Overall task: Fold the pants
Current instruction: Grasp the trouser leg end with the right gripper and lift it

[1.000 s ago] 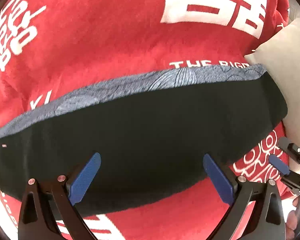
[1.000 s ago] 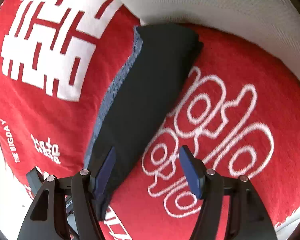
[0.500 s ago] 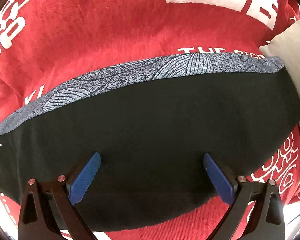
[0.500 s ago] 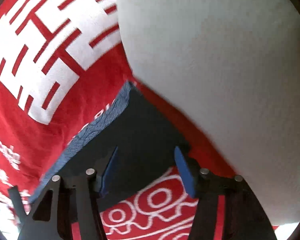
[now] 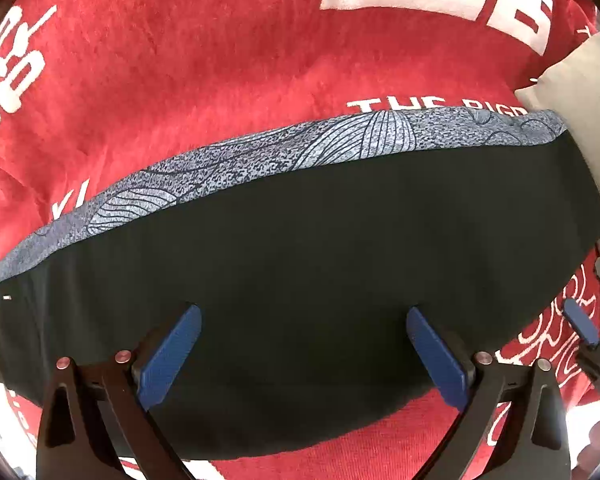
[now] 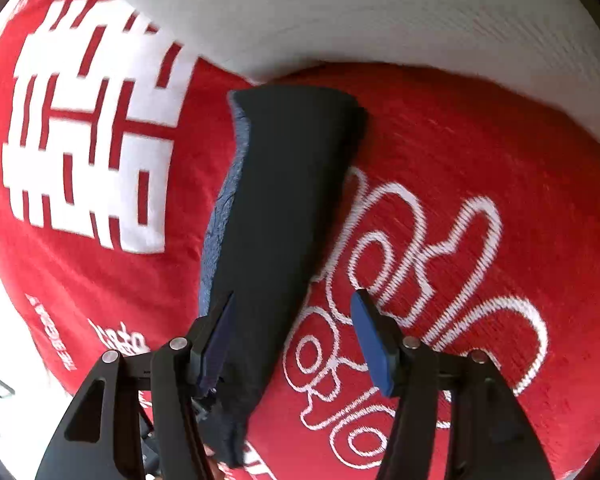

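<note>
The left claw [image 5: 304,354] hangs over the black pants [image 5: 300,280], its blue pads spread wide with nothing between them. The pants lie folded into a long strip on a red blanket [image 5: 180,80] with white lettering, a grey patterned band [image 5: 340,140] along their far edge. At the strip's right end the right claw [image 6: 296,340] is parted too, empty, its left pad over the cloth. A pale cushion [image 6: 380,12] lies just beyond.

A red blanket [image 6: 480,152] with white lettering covers the surface; a pale grey cushion [image 6: 380,12] lies against its far edge.
</note>
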